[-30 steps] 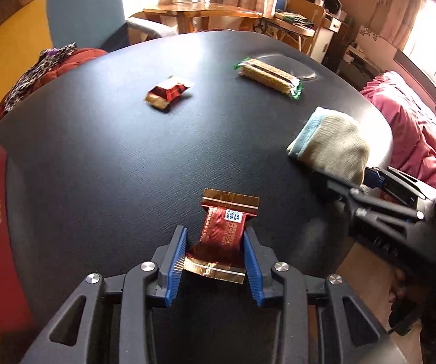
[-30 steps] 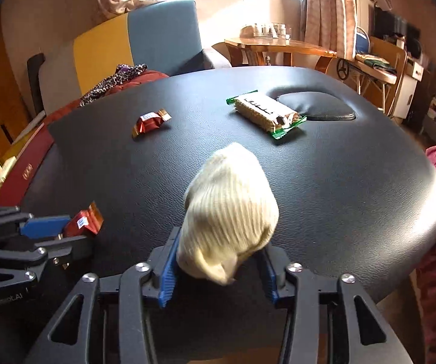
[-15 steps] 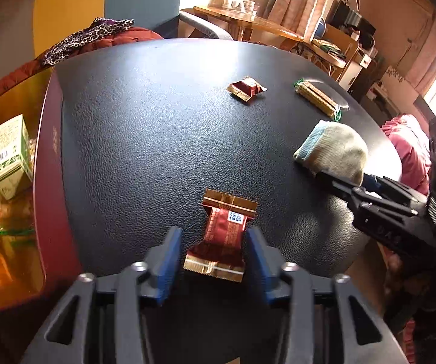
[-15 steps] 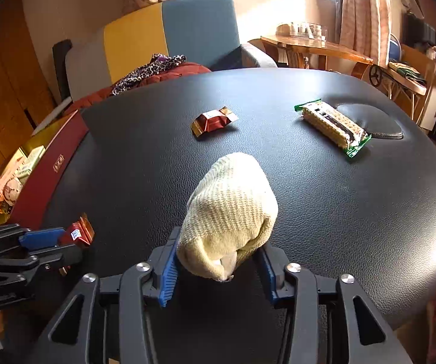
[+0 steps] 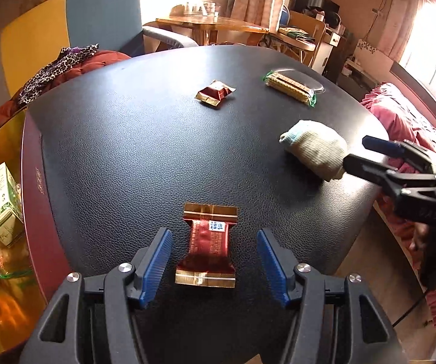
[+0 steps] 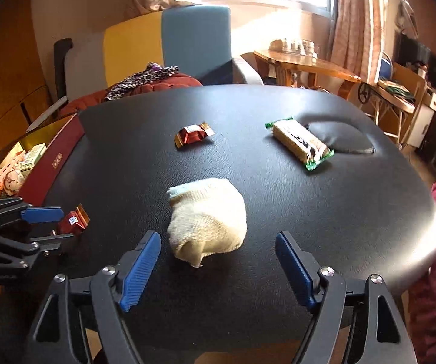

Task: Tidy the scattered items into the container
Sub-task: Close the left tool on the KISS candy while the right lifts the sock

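The left gripper (image 5: 213,265) stands wide open around a red wrapper (image 5: 207,245) lying on the black table (image 5: 121,151), pads clear of it. The right gripper (image 6: 218,270) is likewise spread, the rolled sock (image 6: 207,221) loose between its pads. Farther off lie a second wrapper (image 6: 193,133) and a wafer pack (image 6: 299,144). The box (image 5: 33,212) at the left edge is cut off, its contents blurred.

Both wrist cams low, fwd, sharing black table (image 5: 145,139) (image 6: 354,212)
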`<state>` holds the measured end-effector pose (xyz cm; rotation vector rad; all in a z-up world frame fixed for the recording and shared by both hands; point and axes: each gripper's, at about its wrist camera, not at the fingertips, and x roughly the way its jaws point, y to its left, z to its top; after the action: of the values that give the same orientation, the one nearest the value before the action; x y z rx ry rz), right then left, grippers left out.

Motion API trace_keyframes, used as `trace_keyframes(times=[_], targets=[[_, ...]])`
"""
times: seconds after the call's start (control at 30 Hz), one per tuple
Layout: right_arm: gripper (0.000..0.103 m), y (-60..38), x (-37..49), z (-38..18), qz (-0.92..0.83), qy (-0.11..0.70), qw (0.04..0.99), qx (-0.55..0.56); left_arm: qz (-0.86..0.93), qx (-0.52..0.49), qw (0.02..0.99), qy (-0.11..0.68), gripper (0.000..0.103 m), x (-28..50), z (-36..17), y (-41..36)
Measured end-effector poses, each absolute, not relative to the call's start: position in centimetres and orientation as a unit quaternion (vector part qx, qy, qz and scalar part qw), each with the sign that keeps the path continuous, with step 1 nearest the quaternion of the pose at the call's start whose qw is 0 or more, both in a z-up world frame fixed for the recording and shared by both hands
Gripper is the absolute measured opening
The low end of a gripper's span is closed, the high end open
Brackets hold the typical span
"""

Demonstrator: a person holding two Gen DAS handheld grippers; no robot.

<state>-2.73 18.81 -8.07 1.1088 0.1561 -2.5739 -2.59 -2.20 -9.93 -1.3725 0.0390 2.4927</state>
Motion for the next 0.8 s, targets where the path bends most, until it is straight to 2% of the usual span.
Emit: trace_keyframes(times=[0.23, 0.27, 0.37, 0.53, 0.7, 0.73, 0.77, 0.8], targets=[[0.077, 16.4, -5.0, -7.8, -0.890, 0.104, 0.191, 0.401, 0.863, -0.485, 0.142, 0.007, 0.059, -3.2, -10.3, -2.7], [0.076, 16.0, -5.3, -8.1, -0.887, 0.112, 0.191, 0.405, 0.862, -0.486, 0.142, 0.006, 0.059, -3.2, -10.4, -2.7], [0.061, 15.2, -6.4, -9.1, -0.877, 0.137, 0.182, 0.424, 0.861, -0.488, 0.141, 0.005, 0.059, -3.3, -10.7, -2.7], [0.059, 14.9, -6.4, -9.6, -0.876, 0.151, 0.176, 0.423, 0.863, -0.484, 0.143, 0.016, 0.058, -3.2, -10.8, -2.2], [0.062, 15.2, -7.1, -10.5, -0.867, 0.133, 0.173, 0.449, 0.867, -0.480, 0.136, 0.007, 0.037, -3.3, -10.8, -2.6], [0.060, 15.1, -7.0, -10.9, -0.866, 0.141, 0.165, 0.450, 0.867, -0.480, 0.135, 0.002, 0.034, -3.2, -10.8, -2.8], [0.049, 15.0, -6.9, -11.3, -0.867, 0.146, 0.159, 0.449, 0.867, -0.481, 0.133, -0.003, 0.031, -3.2, -10.8, -3.0], [0.049, 14.9, -6.7, -11.3, -0.870, 0.145, 0.156, 0.446, 0.866, -0.482, 0.133, -0.008, 0.030, -3.2, -10.8, -3.2]])
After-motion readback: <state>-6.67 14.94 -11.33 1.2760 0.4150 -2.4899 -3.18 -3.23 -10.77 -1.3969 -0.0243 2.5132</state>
